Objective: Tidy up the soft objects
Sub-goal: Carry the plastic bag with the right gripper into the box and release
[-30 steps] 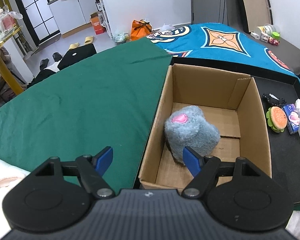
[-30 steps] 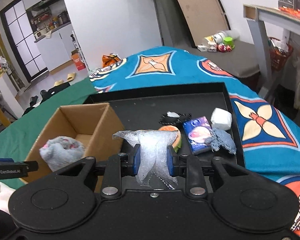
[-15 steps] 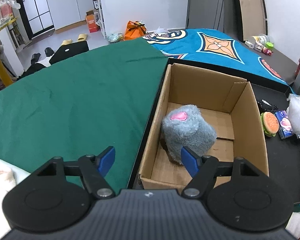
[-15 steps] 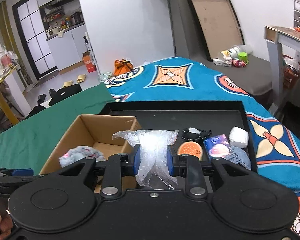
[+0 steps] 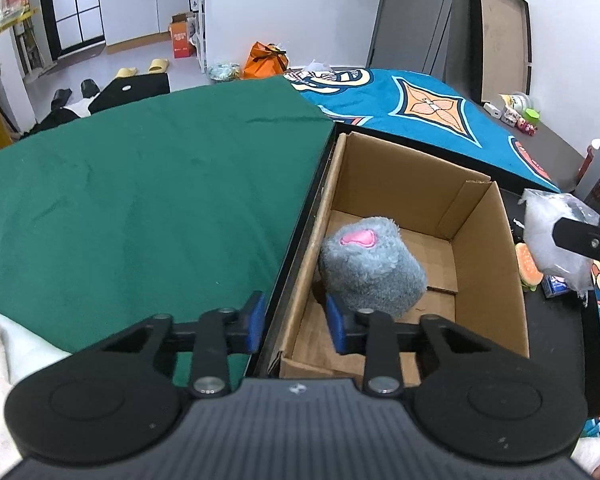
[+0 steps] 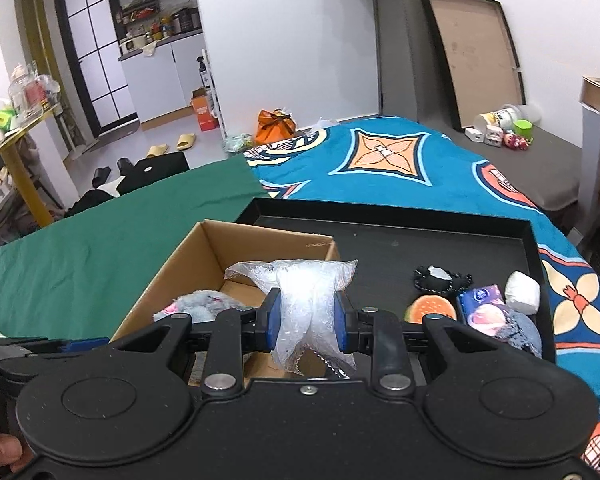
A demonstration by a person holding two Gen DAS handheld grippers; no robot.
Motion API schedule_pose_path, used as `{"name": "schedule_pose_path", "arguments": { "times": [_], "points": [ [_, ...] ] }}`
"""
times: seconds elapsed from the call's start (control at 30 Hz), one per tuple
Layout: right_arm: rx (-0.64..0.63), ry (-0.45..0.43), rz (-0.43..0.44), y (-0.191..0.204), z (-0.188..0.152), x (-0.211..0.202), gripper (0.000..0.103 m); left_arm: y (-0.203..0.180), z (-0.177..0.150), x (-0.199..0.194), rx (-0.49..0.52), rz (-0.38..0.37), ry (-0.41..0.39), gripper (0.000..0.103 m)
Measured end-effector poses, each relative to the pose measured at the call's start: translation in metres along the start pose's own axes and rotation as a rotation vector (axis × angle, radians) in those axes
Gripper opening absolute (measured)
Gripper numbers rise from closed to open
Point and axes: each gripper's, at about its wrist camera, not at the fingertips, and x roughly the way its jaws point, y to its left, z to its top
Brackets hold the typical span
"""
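**A cluttered room beyond the work surface**

A dark green cloth (image 5: 140, 200) covers the left part of the surface and meets a blue patterned blanket with orange diamond motifs (image 6: 384, 156). On the pale floor behind sit an orange bag (image 6: 276, 124), a pair of yellow slippers (image 6: 172, 145) and an orange cardboard carton (image 6: 204, 111). White kitchen cabinets (image 6: 156, 68) stand beside a black-framed glass door (image 6: 88, 60). A large brown board in a black frame (image 6: 476, 48) leans against the white wall.
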Motion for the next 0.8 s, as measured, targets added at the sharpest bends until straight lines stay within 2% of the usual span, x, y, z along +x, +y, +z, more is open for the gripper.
{"name": "schedule_pose_path", "arguments": {
  "times": [0.3, 0.33, 0.43, 0.5, 0.8],
  "points": [
    [-0.039, -0.004, 0.022, 0.021, 0.011, 0.015, 0.027, 0.008, 0.000, 0.007, -0.040, -0.037, 0.013, 0.014],
    [-0.047, -0.002, 0.022, 0.024, 0.012, 0.017, 0.031, 0.010, 0.000, 0.008, -0.047, -0.044, 0.012, 0.014],
    [-0.069, 0.019, -0.020, 0.028, 0.011, 0.023, 0.053, 0.014, 0.000, 0.008, -0.061, -0.057, 0.013, 0.013],
    [-0.061, 0.005, -0.028, 0.026, 0.010, 0.020, 0.055, 0.015, 0.000, 0.008, -0.065, -0.063, 0.011, 0.014],
    [-0.049, 0.043, -0.061, 0.010, -0.005, 0.010, 0.055, 0.014, 0.001, 0.006, -0.066, -0.058, 0.015, 0.015]
  ]
}}
